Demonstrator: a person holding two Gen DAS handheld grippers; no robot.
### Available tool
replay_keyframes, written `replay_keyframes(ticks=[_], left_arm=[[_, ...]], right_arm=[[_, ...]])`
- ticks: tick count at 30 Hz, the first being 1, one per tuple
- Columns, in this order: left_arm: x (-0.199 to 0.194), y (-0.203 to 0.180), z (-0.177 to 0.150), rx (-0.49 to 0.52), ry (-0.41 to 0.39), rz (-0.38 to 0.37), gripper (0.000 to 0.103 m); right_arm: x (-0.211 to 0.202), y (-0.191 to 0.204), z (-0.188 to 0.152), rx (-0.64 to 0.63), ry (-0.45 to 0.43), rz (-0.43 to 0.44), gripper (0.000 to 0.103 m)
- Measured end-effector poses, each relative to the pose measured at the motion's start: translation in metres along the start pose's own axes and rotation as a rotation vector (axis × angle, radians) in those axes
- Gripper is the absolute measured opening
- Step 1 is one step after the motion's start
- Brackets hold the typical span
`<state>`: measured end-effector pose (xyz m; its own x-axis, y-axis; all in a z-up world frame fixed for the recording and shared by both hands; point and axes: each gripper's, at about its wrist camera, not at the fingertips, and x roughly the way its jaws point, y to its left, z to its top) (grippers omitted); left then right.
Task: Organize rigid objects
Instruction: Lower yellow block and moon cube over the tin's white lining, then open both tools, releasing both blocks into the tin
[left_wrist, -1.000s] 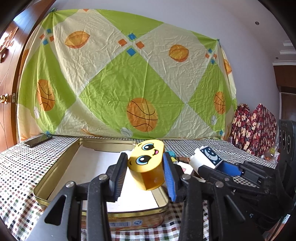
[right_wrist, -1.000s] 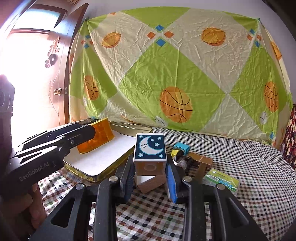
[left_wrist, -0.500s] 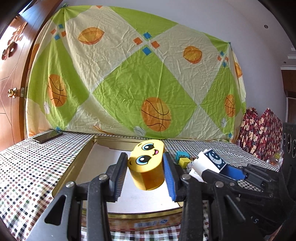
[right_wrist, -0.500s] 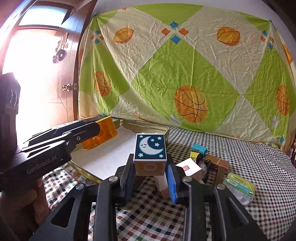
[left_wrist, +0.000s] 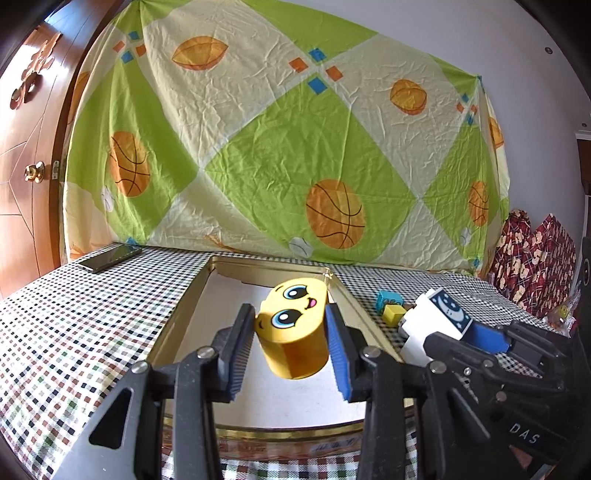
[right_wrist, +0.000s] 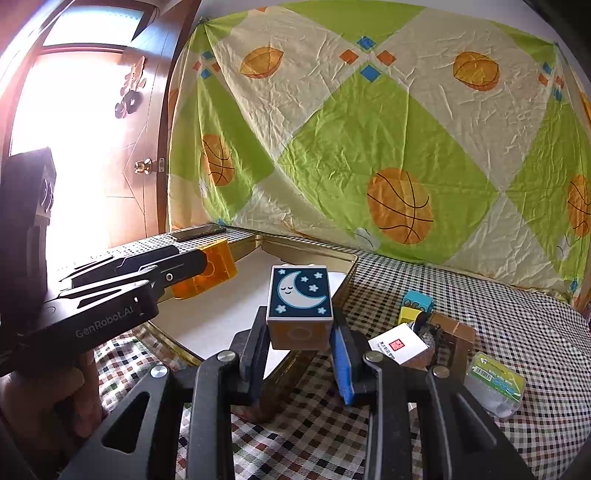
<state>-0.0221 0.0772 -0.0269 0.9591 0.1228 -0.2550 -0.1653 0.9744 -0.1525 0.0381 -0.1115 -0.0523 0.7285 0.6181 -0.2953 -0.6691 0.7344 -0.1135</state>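
- The left gripper had its jaws closed on a yellow rounded plastic block with a cartoon face, held tilted in the air above the white floor of a shallow gold metal tin.
- The right gripper was clamped on a square block with a white crescent moon on dark blue, raised over the tin's near right edge.
- A loose pile of small pieces lay on the checked tablecloth right of the tin: a blue brick, a yellow brick and a white card box.
- A dark phone lay far left.
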Motion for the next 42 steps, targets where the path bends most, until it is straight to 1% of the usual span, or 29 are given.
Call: replay_keyframes(ticks=[6,10,14,18,21,23,28,32,34,36,37,38,39,40,41,42], left_arm=[[0.003,0.005,0.006,0.013,0.012,0.012,0.038],[0.009,0.01,0.015,0.018,0.034,0.013,0.038],[0.018,0.015,0.025,0.044,0.057,0.036,0.038],[0.034,0.021,0.033,0.058,0.101,0.051,0.038],[0.05,0.027,0.038,0.06,0.17,0.043,0.038],[0.058,0.03,0.041,0.062,0.197,0.053,0.038],[0.076,0.034,0.051,0.082,0.235,0.077,0.038],[0.095,0.037,0.056,0.101,0.27,0.112,0.038],[0.103,0.034,0.057,0.131,0.295,0.13,0.038],[0.105,0.034,0.057,0.131,0.306,0.155,0.039],[0.103,0.035,0.057,0.13,0.304,0.163,0.042],[0.101,0.035,0.057,0.128,0.301,0.171,0.051],[0.097,0.035,0.057,0.127,0.286,0.184,0.062],[0.093,0.034,0.057,0.13,0.268,0.196,0.068],[0.086,0.033,0.056,0.13,0.245,0.205,0.076],[0.078,0.032,0.056,0.123,0.218,0.204,0.08]], right_arm=[[0.008,-0.003,0.01,0.041,0.03,0.057,0.034],[0.018,-0.006,0.022,0.054,0.051,0.085,0.034],[0.033,-0.004,0.036,0.028,0.069,0.085,0.034],[0.056,-0.006,0.05,0.013,0.108,0.094,0.034],[0.077,-0.006,0.057,-0.002,0.147,0.092,0.034],[0.094,-0.007,0.06,0.005,0.185,0.102,0.034],[0.127,-0.007,0.062,-0.016,0.257,0.085,0.034],[0.147,-0.008,0.065,-0.02,0.291,0.073,0.034],[0.155,-0.009,0.065,-0.023,0.293,0.056,0.034],[0.159,-0.013,0.065,-0.002,0.298,0.063,0.034],[0.16,-0.014,0.065,0.009,0.298,0.075,0.034],[0.159,-0.015,0.065,0.018,0.296,0.082,0.035],[0.157,-0.016,0.064,0.023,0.292,0.076,0.039],[0.153,-0.017,0.063,0.025,0.286,0.07,0.049],[0.144,-0.019,0.062,0.023,0.267,0.063,0.055],[0.135,-0.02,0.061,0.016,0.244,0.054,0.065]])
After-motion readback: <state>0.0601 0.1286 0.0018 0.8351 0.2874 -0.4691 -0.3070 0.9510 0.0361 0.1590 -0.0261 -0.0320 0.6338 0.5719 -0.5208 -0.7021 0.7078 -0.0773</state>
